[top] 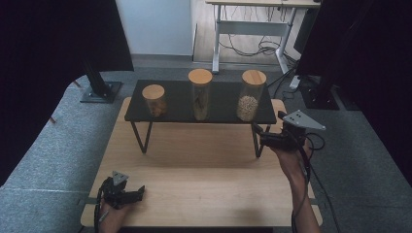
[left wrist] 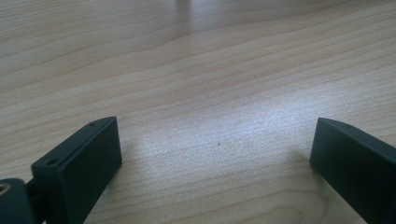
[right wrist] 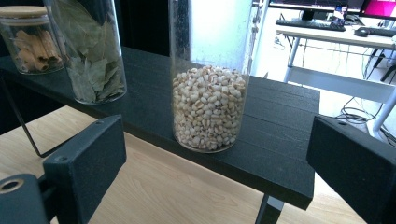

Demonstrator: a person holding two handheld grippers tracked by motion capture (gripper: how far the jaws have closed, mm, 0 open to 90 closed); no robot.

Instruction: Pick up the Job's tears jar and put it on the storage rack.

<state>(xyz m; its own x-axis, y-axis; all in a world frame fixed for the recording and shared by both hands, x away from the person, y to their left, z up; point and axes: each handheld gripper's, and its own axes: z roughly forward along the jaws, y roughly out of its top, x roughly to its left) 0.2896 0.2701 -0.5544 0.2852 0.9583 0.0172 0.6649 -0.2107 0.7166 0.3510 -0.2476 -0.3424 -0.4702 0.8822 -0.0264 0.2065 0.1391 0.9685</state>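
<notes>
Right gripper, fingers released, facing tall clear glass jar of pale beans standing between them on black raised shelf. Advance level; grip low. Left gripper released above wooden worktop.

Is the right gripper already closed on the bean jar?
No, the right gripper is open, its jaws wide apart and short of the bean jar on the shelf.

Each black two-jaw gripper, left and right, carried blocky rectangular matte jaws with small screws, a grey three-cornered top plate and a trailing black cable.
</notes>
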